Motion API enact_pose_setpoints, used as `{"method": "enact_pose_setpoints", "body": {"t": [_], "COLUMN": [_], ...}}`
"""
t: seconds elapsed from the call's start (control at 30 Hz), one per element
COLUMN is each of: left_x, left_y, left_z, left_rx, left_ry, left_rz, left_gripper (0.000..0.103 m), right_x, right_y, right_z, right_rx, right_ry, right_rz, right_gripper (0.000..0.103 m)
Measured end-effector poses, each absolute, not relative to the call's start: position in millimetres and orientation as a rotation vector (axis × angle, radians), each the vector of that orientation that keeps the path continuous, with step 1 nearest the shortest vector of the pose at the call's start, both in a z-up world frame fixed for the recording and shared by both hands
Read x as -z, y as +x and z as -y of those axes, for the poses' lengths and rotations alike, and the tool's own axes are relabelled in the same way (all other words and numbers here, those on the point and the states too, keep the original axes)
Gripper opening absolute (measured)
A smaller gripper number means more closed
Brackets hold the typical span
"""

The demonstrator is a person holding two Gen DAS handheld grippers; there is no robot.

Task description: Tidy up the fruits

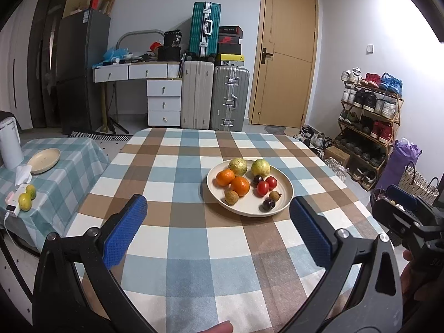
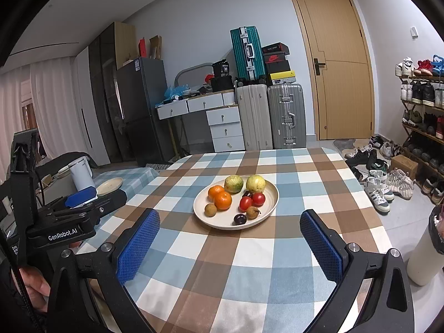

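Observation:
A cream plate (image 1: 285,194) (image 2: 270,205) sits on the checked table and holds two oranges (image 1: 240,185) (image 2: 222,200), two yellow-green citrus fruits (image 1: 237,166) (image 2: 233,183), two red tomatoes (image 1: 262,188) (image 2: 245,203), dark plums (image 1: 268,204) (image 2: 240,219) and brown longans (image 1: 231,197) (image 2: 210,209). My left gripper (image 1: 217,215) is open and empty, held above the table in front of the plate. My right gripper (image 2: 229,231) is open and empty, also in front of the plate. The right gripper shows at the right edge of the left wrist view (image 1: 402,208).
A lower side table (image 1: 69,166) at the left holds an empty cream plate (image 1: 43,160), two yellow-green fruits (image 1: 27,197), a tissue and a white kettle (image 1: 9,143). Suitcases, drawers and a fridge stand at the back. A shoe rack (image 1: 371,111) and shoes are at the right.

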State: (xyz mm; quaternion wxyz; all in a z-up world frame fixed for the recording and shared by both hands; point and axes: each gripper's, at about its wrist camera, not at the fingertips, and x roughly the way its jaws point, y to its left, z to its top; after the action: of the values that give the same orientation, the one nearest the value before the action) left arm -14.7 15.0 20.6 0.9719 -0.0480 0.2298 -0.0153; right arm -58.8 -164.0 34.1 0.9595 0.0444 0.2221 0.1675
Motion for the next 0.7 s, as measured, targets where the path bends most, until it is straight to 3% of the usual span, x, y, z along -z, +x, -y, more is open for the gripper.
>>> {"method": "enact_pose_setpoints", "body": {"t": [0.7], "left_x": [-20.8], "left_y": [-11.9], "left_z": [-16.0], "left_rx": [0.029], "left_ry": [-0.118], "left_rz": [-0.473], "left_gripper": [0.103], "right_x": [-33.5], "right_y": [-59.2], "right_z": [163.5], "right_rx": [-0.342], "right_ry": [0.088], "right_rz": [-0.446], "right_gripper": [0.103]}}
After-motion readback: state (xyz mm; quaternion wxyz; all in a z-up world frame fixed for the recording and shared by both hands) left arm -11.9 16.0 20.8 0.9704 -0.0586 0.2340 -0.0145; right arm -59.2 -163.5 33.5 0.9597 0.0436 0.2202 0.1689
